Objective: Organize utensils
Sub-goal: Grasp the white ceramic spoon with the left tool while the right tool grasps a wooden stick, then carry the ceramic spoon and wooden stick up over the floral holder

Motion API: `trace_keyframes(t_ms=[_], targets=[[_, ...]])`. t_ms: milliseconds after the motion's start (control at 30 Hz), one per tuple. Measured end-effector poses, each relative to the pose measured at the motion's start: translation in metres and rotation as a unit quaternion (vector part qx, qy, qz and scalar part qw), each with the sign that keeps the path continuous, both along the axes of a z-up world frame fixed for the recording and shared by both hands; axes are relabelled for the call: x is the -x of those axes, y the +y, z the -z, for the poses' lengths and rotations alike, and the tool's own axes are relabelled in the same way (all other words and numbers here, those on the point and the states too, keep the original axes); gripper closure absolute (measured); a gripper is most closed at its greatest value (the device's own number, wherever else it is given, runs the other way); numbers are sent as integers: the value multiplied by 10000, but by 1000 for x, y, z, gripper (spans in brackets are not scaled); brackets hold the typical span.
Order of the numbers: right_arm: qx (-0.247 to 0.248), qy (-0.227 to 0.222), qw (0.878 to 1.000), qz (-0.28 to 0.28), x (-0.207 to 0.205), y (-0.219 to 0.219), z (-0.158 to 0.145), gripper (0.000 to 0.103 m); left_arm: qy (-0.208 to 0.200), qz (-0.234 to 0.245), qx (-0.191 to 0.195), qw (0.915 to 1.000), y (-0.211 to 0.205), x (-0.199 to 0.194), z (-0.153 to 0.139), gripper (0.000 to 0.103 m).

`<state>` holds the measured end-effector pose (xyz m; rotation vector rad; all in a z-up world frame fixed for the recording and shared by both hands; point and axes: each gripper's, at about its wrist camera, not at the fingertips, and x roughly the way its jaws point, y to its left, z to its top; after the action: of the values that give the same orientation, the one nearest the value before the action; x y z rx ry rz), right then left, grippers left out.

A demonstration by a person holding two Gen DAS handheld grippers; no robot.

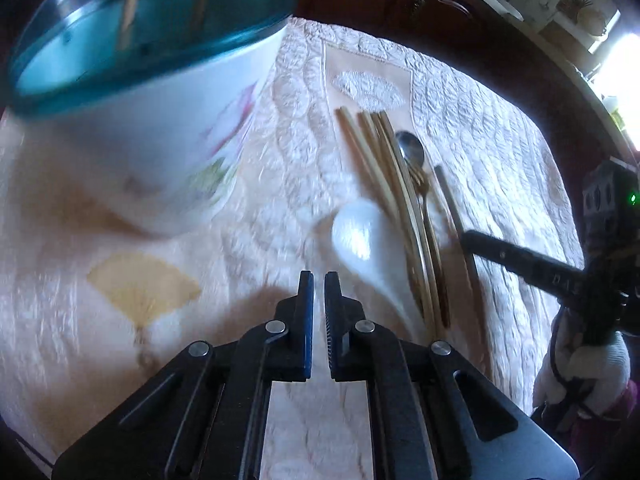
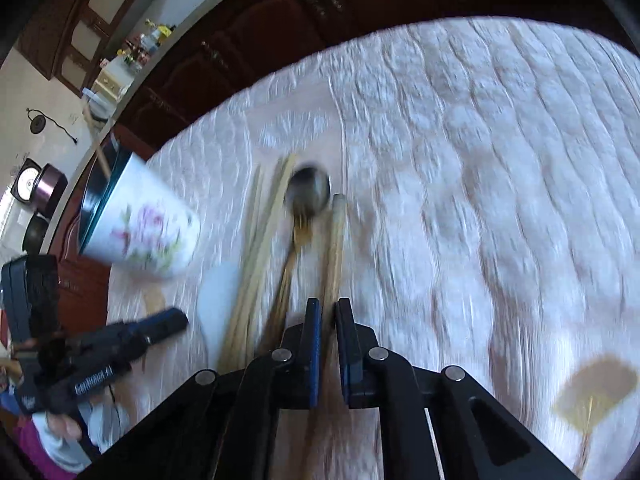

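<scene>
Here the right gripper (image 2: 328, 312) has nipped shut on a light, stiff, slippery chopstick (image 2: 335, 240) near its end, while the left gripper (image 1: 318, 284) is pinched closed on nothing.

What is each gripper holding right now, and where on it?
Right gripper pinches one chopstick at about mid-length. Left gripper is shut on nothing.

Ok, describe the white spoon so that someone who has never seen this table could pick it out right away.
Start at the tall floral cup with the teal rim on the quilted cloth, then look to the row of utensils lying beside it. On the side of that row nearest the cup lies the white spoon. It is the only glossy white, broad-bowled piece; its neighbours are thin wooden chopsticks and a metal spoon.
</scene>
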<state>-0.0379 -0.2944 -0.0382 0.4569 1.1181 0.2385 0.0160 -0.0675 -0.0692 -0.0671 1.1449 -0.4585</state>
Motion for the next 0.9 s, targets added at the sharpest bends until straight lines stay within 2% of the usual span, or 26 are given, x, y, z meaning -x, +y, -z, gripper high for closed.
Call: trace_keyframes(t_ms=[133, 167, 200, 267, 400, 467, 533, 567, 700, 900], targets=[[-92, 91, 9999, 67, 28, -3, 3, 96, -20, -145, 173, 9997, 13, 8, -3, 99], [-117, 106, 9998, 101, 33, -4, 4, 96, -61, -223, 222, 9995, 13, 7, -5, 93], [-152, 125, 9997, 154, 37, -6, 4, 96, -53, -277, 286, 9992, 12, 5, -5, 80], [-168, 143, 9994, 250, 41, -11, 4, 96, -7, -368, 427, 9984, 8, -1, -4, 61], [-105, 169, 9994, 287, 39, -13, 1, 95, -54, -637, 431, 9970, -7, -15, 4, 60], [1, 157, 9995, 270, 36, -13, -1, 95, -70, -669, 368, 9971, -16, -21, 9, 61], [-46, 180, 9994, 297, 32, -15, -3, 95, -208, -657, 258, 9973, -24, -24, 11, 69], [-80, 182, 9993, 324, 32, -18, -3, 95, -212, -612, 237, 9976, -25, -24, 12, 90], [-160, 194, 9991, 343, 28, -20, -4, 94, -107, -343, 336, 9988, -21, -22, 9, 96], [-161, 162, 9995, 230, 24, -13, -7, 94, 128, 20, 462, 9988, 15, -1, -3, 99]])
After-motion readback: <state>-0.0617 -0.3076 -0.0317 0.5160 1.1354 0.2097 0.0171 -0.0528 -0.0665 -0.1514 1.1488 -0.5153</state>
